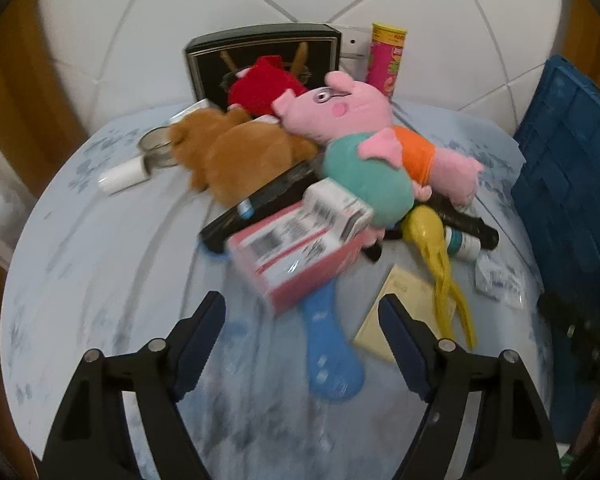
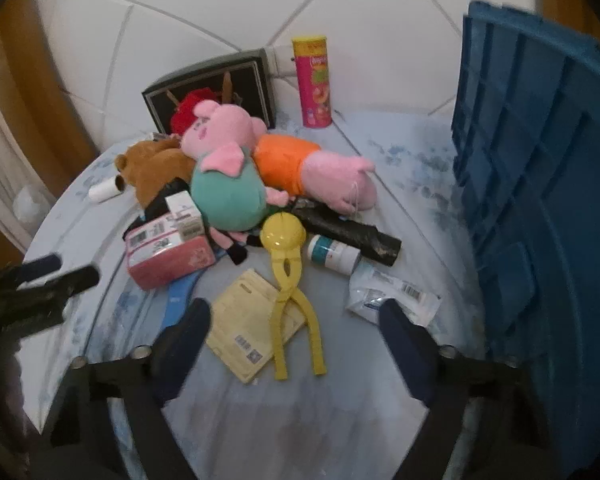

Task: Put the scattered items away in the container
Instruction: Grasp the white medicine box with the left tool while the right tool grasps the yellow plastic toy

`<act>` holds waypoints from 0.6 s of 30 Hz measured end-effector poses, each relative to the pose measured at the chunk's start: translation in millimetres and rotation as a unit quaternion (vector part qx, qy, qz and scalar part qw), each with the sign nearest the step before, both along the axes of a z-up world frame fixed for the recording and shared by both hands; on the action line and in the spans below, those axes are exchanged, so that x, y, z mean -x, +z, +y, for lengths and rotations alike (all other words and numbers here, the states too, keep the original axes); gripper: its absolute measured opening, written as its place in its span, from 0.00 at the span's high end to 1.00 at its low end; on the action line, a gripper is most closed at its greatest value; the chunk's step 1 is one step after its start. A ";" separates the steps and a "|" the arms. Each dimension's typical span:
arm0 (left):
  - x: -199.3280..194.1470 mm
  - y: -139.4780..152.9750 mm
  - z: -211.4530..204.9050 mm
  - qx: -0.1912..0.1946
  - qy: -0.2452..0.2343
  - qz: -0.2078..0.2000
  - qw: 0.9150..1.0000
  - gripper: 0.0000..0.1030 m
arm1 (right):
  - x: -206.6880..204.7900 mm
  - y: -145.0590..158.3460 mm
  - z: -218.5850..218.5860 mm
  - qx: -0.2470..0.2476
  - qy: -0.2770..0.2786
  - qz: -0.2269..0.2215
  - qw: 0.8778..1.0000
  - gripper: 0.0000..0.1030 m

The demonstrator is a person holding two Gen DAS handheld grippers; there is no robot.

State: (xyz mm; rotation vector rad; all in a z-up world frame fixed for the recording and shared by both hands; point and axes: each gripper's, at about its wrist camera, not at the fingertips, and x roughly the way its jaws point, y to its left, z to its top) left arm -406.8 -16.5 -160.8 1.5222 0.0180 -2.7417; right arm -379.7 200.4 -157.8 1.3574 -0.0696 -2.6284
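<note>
Both grippers, left [image 1: 302,336] and right [image 2: 296,336], hang with fingers wide and empty over the pile mid-bench. The crate [image 2: 540,168] stands at the right edge. Pulling the tongs [image 2: 290,280] could drag the pouch [image 2: 252,328]; lifting the pig [image 1: 364,148] could topple the boxes [image 1: 300,248].

No words can be read. Barcodes show on the pink box [image 1: 296,258] and cream envelope [image 2: 256,324] (too blurred to decipher).
</note>
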 end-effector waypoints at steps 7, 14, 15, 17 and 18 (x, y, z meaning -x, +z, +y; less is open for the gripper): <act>59.9 -29.6 32.2 0.006 0.005 -0.015 1.000 0.23 | 36.2 -35.4 6.7 0.008 0.002 -0.025 1.000 0.28; 105.8 -68.2 35.6 0.018 0.016 -0.033 0.999 0.37 | 74.4 -73.0 6.8 0.024 0.010 -0.048 0.999 0.28; 108.2 -72.7 33.8 0.016 0.012 -0.041 0.999 0.46 | 77.6 -76.0 6.2 0.026 0.010 -0.049 0.998 0.28; 105.2 -75.4 29.4 0.032 0.007 -0.038 0.999 0.57 | 86.5 -83.1 3.1 0.029 0.013 -0.050 0.998 0.28; 101.8 -74.4 26.4 0.038 0.006 -0.034 0.999 0.61 | 89.0 -84.6 0.9 0.029 0.015 -0.049 0.998 0.28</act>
